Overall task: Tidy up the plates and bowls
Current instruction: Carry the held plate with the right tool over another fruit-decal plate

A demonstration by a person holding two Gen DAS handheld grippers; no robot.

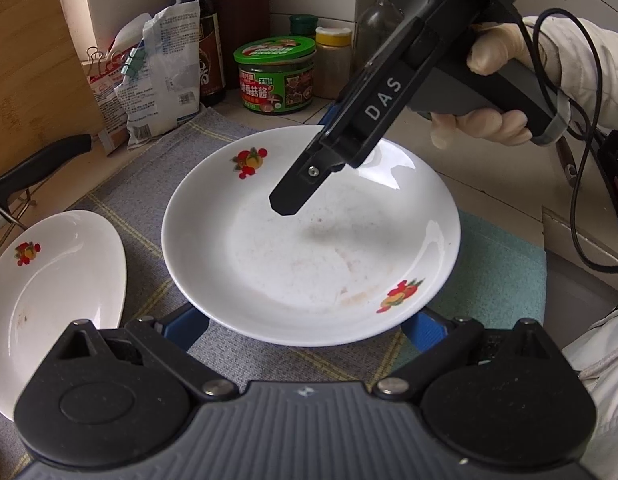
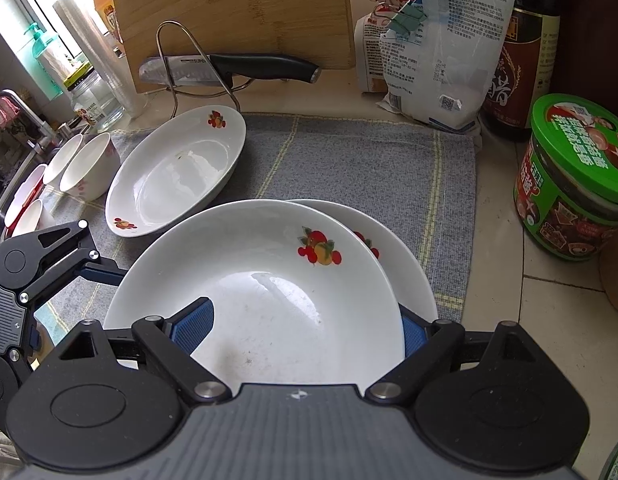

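Observation:
In the left wrist view a white plate with fruit prints [image 1: 309, 256] lies between my left gripper's blue fingers [image 1: 185, 326]; the gap stays wide and the plate hides the tips. My right gripper [image 1: 305, 184] reaches onto its far rim. In the right wrist view my right gripper [image 2: 305, 324] is shut on the rim of this upper plate [image 2: 261, 280], one blue pad [image 2: 193, 324] inside it. A second plate [image 2: 405, 264] lies under it. A third plate [image 2: 177, 172] [image 1: 53, 296] sits on the mat to the left. Several small bowls [image 2: 89, 164] stand at far left.
A grey checked mat [image 2: 349, 164] covers the counter. Behind it are a knife on a wire rack [image 2: 229, 68], a bamboo board [image 2: 233, 8], clipped bags [image 2: 441, 48], a dark sauce bottle [image 2: 521, 60] and a green-lidded jar [image 2: 573, 176]. A cable [image 1: 581, 152] hangs at right.

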